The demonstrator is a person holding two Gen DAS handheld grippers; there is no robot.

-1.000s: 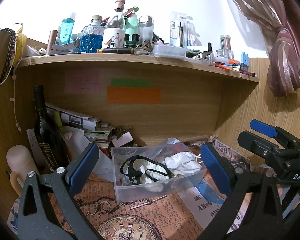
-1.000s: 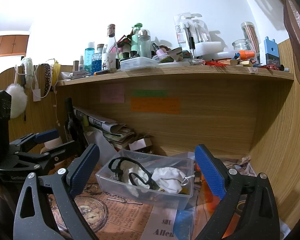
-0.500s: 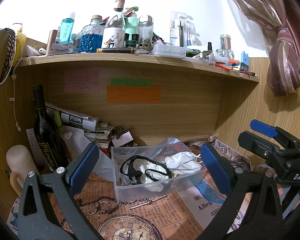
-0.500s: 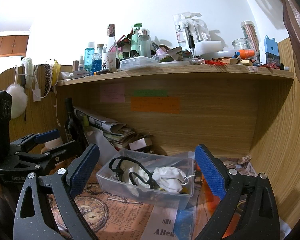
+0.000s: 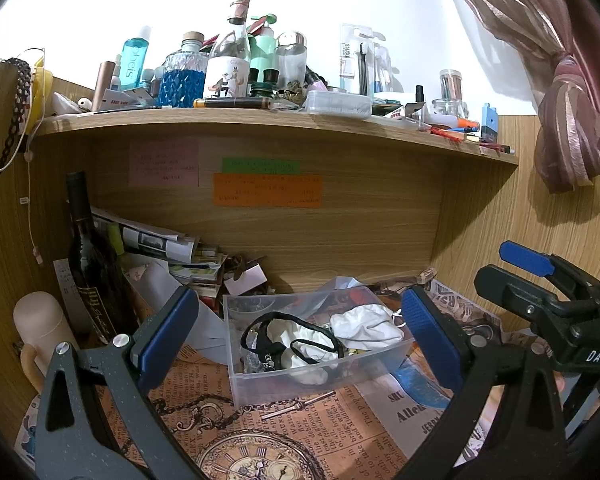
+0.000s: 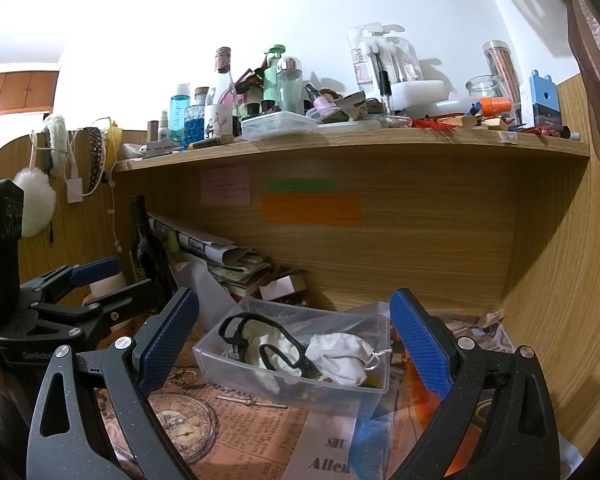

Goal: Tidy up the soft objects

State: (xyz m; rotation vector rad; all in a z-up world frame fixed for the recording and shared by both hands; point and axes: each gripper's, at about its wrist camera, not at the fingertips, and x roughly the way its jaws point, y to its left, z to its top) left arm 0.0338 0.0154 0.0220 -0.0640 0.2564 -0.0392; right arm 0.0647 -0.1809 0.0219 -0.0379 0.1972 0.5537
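Blue-padded, the left tool (image 5: 298, 330) and the right tool (image 6: 294, 338) both hang released with jaws spread wide, each framing the clear plastic bin (image 6: 374, 390) on the counter (image 5: 300, 436); white cloths (image 6: 342, 356) and a black strap (image 6: 288, 338) lie inside it.

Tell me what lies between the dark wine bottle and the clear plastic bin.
In the left wrist view, between the wine bottle and the clear bin lie a stack of newspapers and magazines and a pale sheet.
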